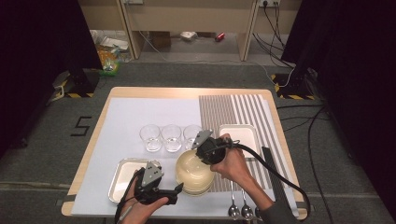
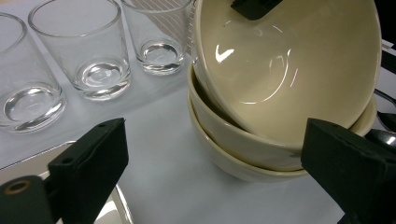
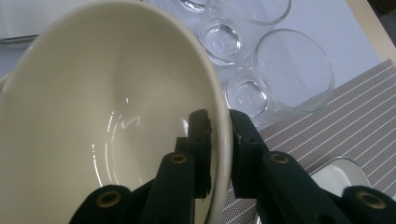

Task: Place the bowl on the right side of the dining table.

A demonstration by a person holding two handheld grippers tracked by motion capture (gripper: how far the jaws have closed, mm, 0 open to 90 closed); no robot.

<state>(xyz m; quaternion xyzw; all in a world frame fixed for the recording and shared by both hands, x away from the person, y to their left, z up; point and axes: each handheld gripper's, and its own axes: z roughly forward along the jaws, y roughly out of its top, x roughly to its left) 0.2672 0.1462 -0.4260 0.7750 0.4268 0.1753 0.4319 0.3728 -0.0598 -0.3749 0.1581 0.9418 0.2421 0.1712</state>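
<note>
A stack of cream bowls [image 1: 192,179] stands at the front middle of the white mat. The top bowl [image 3: 102,116] is tilted up, and my right gripper [image 3: 223,135] is shut on its rim, one jaw inside and one outside. From above, the right gripper [image 1: 200,156] reaches down onto the stack's far edge. My left gripper [image 1: 177,193] lies low just left of the stack and is open. Its jaws point at the lower bowls [image 2: 243,154] without touching them, and the tilted top bowl [image 2: 289,70] leans above them.
Three clear glasses [image 1: 171,136] stand in a row behind the bowls. A metal tray [image 1: 120,176] lies at the front left, and another tray [image 1: 239,135] on the striped placemat [image 1: 233,109]. Spoons [image 1: 239,207] lie at the front right edge.
</note>
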